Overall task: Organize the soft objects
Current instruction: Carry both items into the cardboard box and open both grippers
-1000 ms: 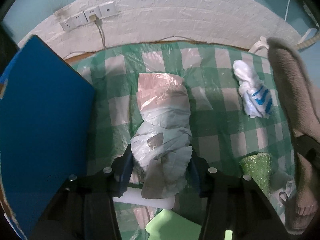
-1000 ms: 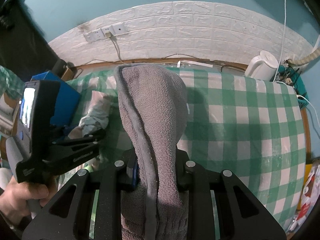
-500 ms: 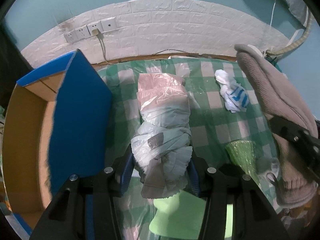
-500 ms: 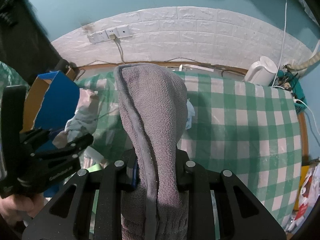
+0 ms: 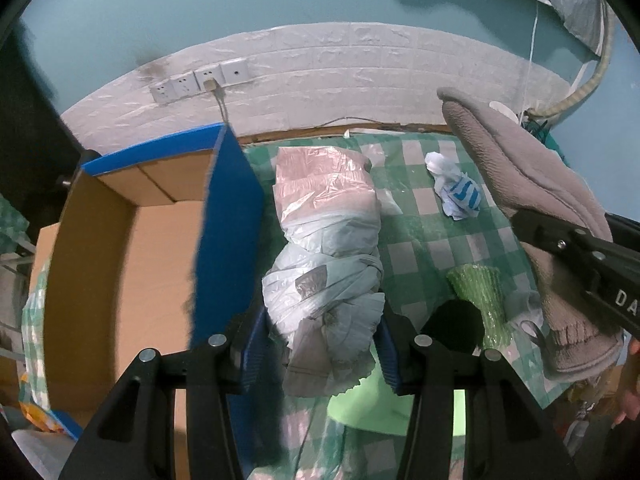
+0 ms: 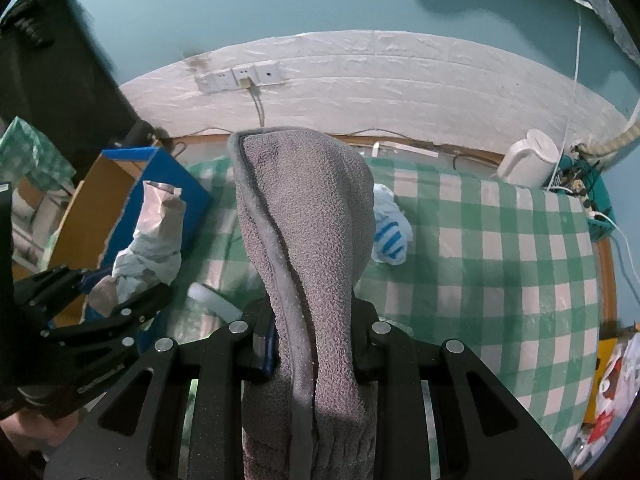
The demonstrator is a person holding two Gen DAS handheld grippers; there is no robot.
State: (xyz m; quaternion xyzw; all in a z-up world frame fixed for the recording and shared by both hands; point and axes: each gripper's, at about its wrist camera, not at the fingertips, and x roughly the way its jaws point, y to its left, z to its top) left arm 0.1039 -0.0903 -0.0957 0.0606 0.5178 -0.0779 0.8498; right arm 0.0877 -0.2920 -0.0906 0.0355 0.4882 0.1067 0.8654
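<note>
Only "DA" reads on the right gripper [image 5: 560, 236], clamped on a grey towel [image 6: 308, 240] right of the cardboard box [image 5: 120, 264], which shows nothing inside, while the left gripper [image 5: 320, 344] grips a knotted plastic bag bundle [image 5: 324, 248] beside it.

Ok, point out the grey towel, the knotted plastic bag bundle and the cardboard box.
grey towel [image 6: 304, 216], right wrist view, upper folded face.
plastic bag bundle [image 5: 324, 240], left wrist view, its middle.
cardboard box [image 5: 228, 216], left wrist view, blue outer wall.

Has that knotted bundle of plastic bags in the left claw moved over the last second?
Yes. The bag bundle, shut in the left claw, has risen and swung toward the blue box; it now overlaps the box's open side.
</note>
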